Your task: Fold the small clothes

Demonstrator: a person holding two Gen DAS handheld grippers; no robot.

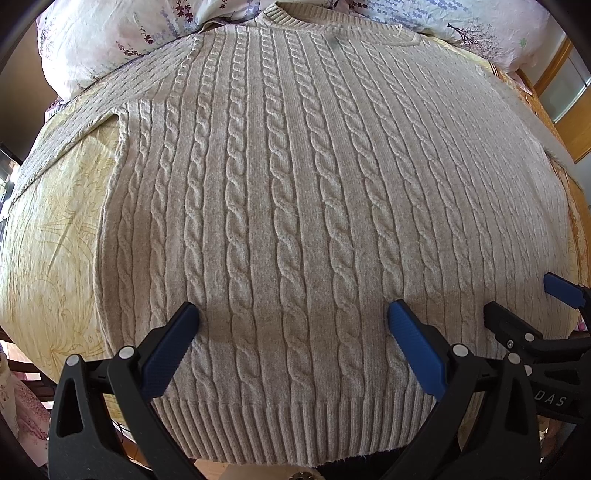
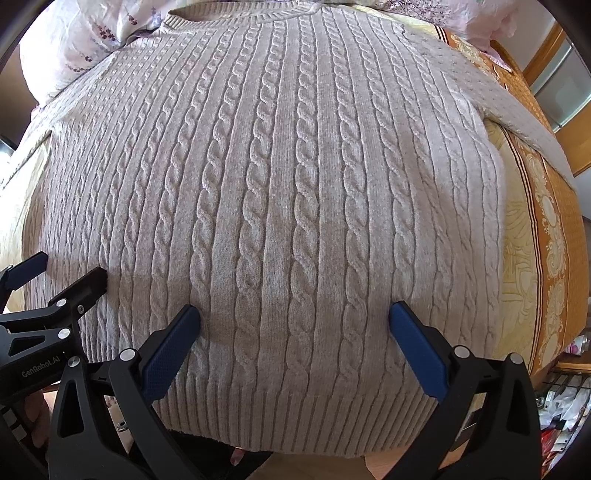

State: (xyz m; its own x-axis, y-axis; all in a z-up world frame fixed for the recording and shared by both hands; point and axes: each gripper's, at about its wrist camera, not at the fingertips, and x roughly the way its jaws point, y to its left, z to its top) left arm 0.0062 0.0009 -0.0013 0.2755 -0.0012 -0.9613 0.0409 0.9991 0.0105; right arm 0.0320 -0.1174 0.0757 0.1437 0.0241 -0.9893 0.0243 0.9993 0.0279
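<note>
A beige cable-knit sweater is spread flat, front up, on a bed covered by a yellow patterned sheet, with its ribbed hem lying nearest the cameras and its round collar at the far end, against a white floral pillow. One sleeve is seen stretched out to the left in the left wrist view, and the other sleeve is seen running out to the right in the right wrist view, over an orange-bordered part of the bedding. The left gripper is held above the lower part of the sweater, just beyond the hem, with its blue-padded fingers spread wide apart and nothing between them. The right gripper is held beside it over the same lower band, its fingers likewise wide apart and nothing clamped. Each gripper is caught at the edge of the other's view, so the two are shown close together, side by side. Whether the fingertips touch the knit cannot be told.
</note>
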